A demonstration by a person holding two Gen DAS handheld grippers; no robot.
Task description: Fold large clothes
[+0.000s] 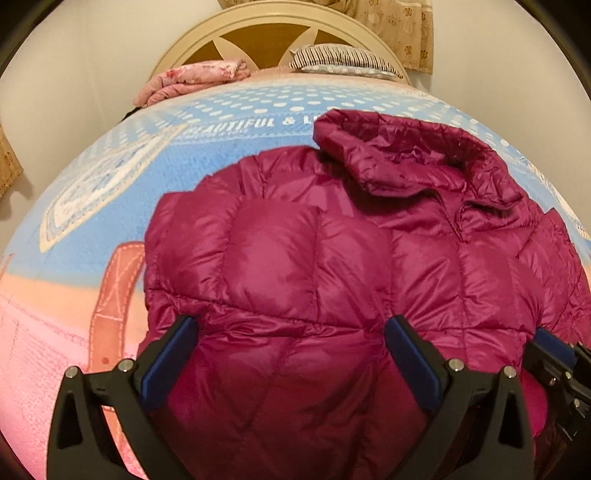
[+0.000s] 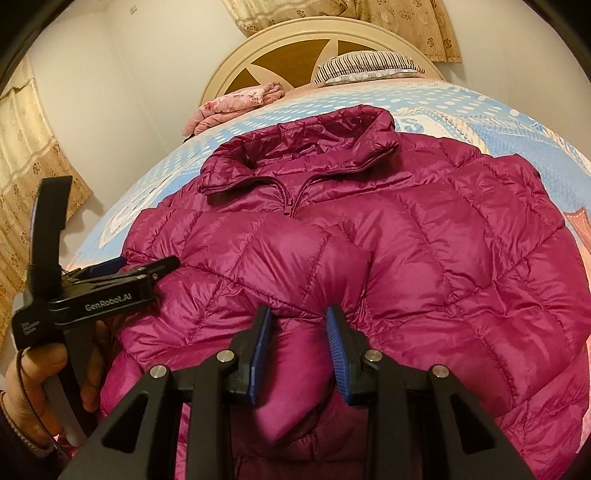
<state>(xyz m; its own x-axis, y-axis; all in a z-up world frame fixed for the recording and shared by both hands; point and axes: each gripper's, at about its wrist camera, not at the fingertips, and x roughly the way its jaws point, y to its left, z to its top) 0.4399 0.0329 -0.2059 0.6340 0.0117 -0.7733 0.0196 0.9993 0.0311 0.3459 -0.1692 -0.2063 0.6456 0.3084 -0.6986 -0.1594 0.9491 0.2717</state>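
1. Left wrist view: the left gripper (image 1: 291, 343) hangs with its jaws spread wide over the magenta puffer jacket (image 1: 332, 240), gripping nothing. The jacket lies on the blue dotted bedspread (image 1: 229, 110), with its collar (image 1: 406, 155) toward the headboard (image 1: 258, 26).
2. Right wrist view: the right gripper (image 2: 297, 347) pinches a puffed fold of the jacket (image 2: 424, 240) between its blue pads (image 2: 338, 350). The left gripper (image 2: 122, 273) sits at the garment's left edge.
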